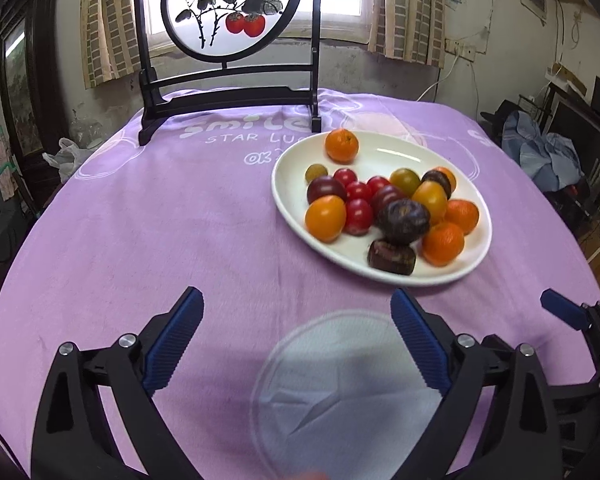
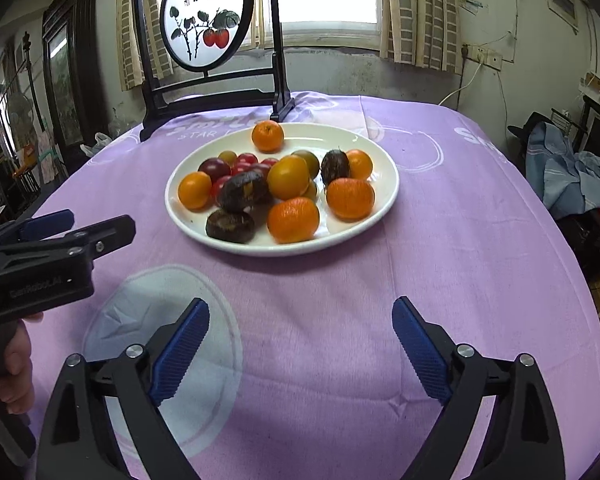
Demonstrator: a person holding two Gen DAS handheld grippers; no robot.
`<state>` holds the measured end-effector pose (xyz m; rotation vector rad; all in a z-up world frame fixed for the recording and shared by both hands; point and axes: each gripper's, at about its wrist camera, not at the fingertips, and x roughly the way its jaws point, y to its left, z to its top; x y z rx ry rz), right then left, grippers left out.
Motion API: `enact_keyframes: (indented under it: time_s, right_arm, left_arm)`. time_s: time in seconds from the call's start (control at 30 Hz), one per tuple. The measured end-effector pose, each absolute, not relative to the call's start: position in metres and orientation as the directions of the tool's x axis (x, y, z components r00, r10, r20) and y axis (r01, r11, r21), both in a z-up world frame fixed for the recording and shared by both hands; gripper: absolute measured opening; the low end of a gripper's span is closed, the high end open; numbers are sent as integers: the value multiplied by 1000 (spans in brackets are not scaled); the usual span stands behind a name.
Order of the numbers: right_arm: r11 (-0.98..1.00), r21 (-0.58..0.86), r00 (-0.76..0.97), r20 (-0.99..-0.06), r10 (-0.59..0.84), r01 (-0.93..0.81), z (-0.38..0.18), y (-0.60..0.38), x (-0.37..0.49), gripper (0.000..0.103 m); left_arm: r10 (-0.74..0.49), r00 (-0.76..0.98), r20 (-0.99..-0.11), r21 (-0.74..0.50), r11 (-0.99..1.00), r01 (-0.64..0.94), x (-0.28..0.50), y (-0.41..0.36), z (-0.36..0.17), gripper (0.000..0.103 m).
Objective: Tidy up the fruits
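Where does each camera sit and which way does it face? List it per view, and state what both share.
Left wrist: sits on the left gripper, looks forward over the tablecloth at the fruit plate ahead-right; the right gripper's tip shows at far right.
Right wrist: sits on the right gripper, faces the plate head-on; the left gripper and the hand show at left.
Shared: plate, painted screen, window.
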<state>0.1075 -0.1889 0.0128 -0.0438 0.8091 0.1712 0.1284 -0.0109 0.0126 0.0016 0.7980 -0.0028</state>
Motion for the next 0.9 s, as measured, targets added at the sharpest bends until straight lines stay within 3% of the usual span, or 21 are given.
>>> enact_keyframes:
  time_s: [0.63,0.9]
  right_arm:
    - [982,-17,663,-740,113,-187,1,-182,100,94]
    - [985,-36,589,-805,72,-169,-15,-182,103,94]
  left_arm:
    - [-1,648,-761,-13,1000,-13,119,0,-17,94]
    - [39,618,-785,20,999,-37,124,2,-37,95]
